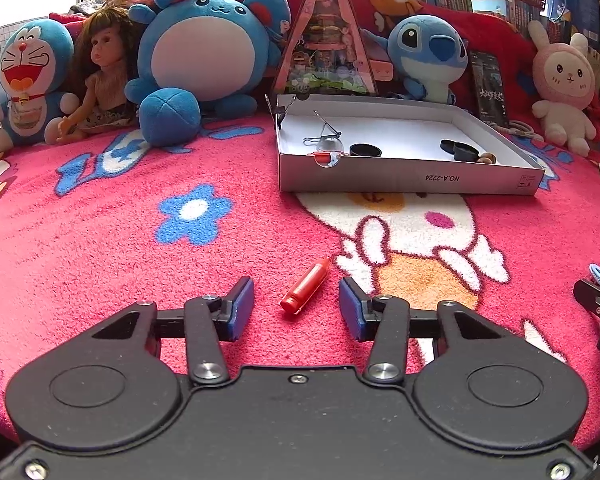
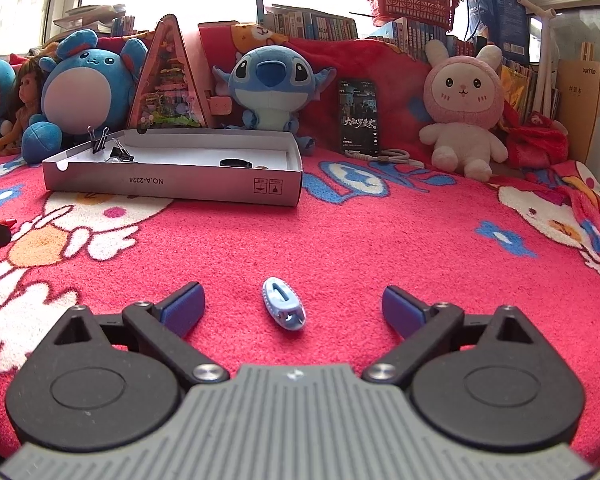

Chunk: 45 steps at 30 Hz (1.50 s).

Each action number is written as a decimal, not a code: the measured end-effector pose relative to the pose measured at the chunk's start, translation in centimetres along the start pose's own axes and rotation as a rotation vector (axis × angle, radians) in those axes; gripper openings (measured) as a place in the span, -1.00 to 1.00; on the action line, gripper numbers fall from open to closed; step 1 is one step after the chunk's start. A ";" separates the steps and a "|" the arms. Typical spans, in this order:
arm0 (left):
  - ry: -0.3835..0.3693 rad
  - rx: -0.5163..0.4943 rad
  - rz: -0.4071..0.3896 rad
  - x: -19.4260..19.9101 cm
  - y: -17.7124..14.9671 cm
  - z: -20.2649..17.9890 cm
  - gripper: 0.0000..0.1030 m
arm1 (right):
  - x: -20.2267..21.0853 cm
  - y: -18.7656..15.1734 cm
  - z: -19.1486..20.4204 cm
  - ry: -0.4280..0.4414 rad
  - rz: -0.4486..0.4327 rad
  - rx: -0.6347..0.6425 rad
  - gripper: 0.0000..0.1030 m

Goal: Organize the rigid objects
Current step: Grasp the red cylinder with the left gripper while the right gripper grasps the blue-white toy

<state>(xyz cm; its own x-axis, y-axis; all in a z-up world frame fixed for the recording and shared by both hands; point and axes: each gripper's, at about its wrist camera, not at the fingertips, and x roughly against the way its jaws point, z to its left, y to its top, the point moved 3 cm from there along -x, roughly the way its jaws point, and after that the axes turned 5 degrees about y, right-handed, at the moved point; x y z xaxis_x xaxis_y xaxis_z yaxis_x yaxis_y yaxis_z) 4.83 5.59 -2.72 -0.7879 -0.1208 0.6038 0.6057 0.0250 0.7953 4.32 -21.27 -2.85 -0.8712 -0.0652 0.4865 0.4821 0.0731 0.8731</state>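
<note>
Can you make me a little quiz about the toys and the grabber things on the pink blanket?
1. What colour is the crayon-shaped toy between the left gripper pads?
2. True or false: the right gripper is squeezing the light blue clip.
3. Where are the black rings: A in the cardboard box, B on the blanket?

Key: 1 red. 2 false, its pads stand apart from it. 3 A.
</note>
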 end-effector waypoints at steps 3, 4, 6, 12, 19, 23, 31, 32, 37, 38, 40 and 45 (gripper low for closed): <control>0.009 0.004 -0.005 0.0 0.0 0.1 -0.27 | 0.0 -0.1 0.0 0.015 0.002 -0.015 0.84; 0.012 0.007 -0.006 0.0 0.0 0.1 -0.34 | 0.1 -0.2 0.0 0.023 0.000 -0.018 0.77; 0.020 0.011 -0.008 0.1 0.0 0.1 -0.42 | 0.3 -0.2 0.1 0.037 -0.011 -0.021 0.66; 0.019 0.019 -0.011 0.3 0.0 -0.1 -0.60 | 0.8 -0.4 1.0 0.078 -0.029 0.002 0.14; 0.007 0.041 -0.009 0.5 0.0 0.0 -0.77 | 1.0 -0.2 2.1 0.114 -0.029 0.041 -0.43; 0.000 0.077 0.001 0.7 0.0 0.3 -0.81 | 1.0 -0.1 2.7 0.134 -0.029 0.059 -0.61; -0.015 0.079 -0.012 1.5 0.3 0.0 -0.81 | 0.9 0.3 3.7 0.177 -0.034 0.055 -0.61; -0.018 0.078 -0.015 1.6 0.3 -0.1 -0.81 | 0.9 0.4 3.7 0.179 -0.034 0.056 -0.61; -0.021 0.070 -0.018 1.6 0.8 -0.4 -0.81 | 0.3 0.8 4.0 0.171 -0.025 0.048 -0.61; -0.024 0.069 -0.019 1.5 0.9 -0.5 -0.81 | 0.1 1.0 4.0 0.167 -0.019 0.039 -0.61; -0.031 0.068 -0.021 1.5 1.2 -0.7 -0.81 | -0.2 1.3 4.0 0.166 -0.014 0.023 -0.61; -0.050 0.062 -0.023 1.1 2.2 -1.2 -0.81 | -0.8 2.3 4.2 0.160 -0.016 0.016 -0.61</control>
<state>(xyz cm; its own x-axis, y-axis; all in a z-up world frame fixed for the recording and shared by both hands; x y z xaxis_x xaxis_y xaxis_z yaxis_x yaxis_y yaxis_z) 5.42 4.28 -0.34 -0.8072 -0.0724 0.5858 0.5802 0.0849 0.8100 5.74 -16.92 -1.39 -0.8521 -0.2243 0.4730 0.4661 0.0861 0.8805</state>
